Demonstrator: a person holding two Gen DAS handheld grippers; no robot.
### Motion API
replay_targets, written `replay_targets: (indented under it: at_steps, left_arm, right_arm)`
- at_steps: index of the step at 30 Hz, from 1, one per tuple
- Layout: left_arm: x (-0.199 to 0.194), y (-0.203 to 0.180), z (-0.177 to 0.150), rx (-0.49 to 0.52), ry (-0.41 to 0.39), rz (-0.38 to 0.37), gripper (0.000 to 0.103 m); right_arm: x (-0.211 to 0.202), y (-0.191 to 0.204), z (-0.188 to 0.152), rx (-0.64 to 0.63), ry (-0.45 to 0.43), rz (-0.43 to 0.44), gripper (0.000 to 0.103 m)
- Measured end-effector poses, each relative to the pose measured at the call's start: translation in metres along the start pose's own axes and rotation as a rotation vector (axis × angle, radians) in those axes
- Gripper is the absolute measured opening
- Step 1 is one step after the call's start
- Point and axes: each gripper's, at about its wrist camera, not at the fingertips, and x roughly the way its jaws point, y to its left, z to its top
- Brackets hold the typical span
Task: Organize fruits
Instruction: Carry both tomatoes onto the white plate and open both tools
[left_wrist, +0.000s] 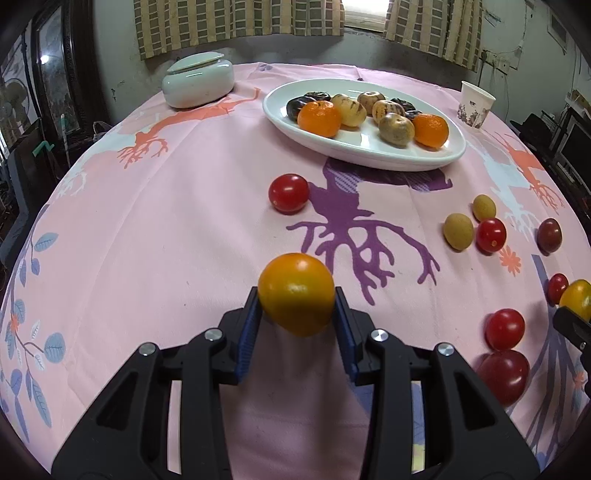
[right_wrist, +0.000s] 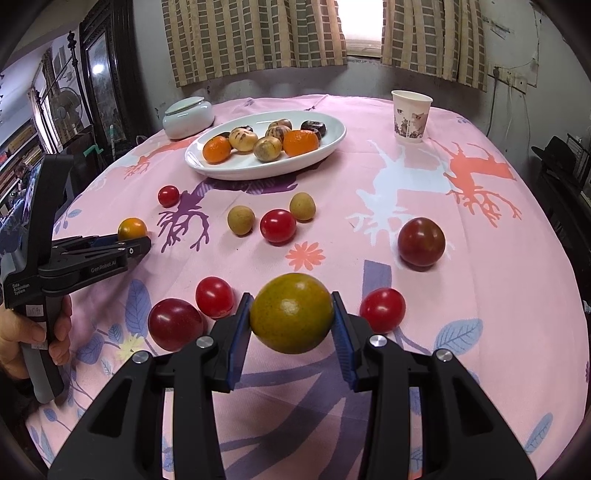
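My left gripper is shut on an orange-yellow tomato, held just above the pink cloth; it also shows in the right wrist view. My right gripper is shut on a yellow-green tomato. The white oval plate at the back holds oranges, striped pale fruits and dark fruits. Loose red tomatoes, a dark red tomato and two tan longans lie on the cloth.
A white lidded jar stands back left of the plate. A paper cup stands back right. The round table's edge drops off on all sides. Curtains and a window are behind.
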Motion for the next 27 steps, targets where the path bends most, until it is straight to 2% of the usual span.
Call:
replay_targets:
  at_steps: [9, 16, 20, 27]
  left_arm:
    - [-0.013, 0.005, -0.001, -0.005, -0.013, -0.046, 0.039]
    - [-0.025, 0.01, 0.012, 0.005, -0.028, -0.072, 0.039]
    - [-0.034, 0.012, 0.023, 0.016, -0.056, -0.081, 0.039]
    - [-0.039, 0.015, 0.031, 0.019, -0.066, -0.103, 0.039]
  right_arm:
    - [0.001, 0.002, 0.0, -0.009, -0.018, 0.004, 0.041]
    - [0.0, 0.0, 0.006, 0.028, -0.03, 0.027, 0.041]
    - [-0.006, 0.004, 0.019, 0.039, -0.027, 0.058, 0.041]
    - [-0.015, 0.023, 0.058, -0.07, -0.069, 0.011, 0.041]
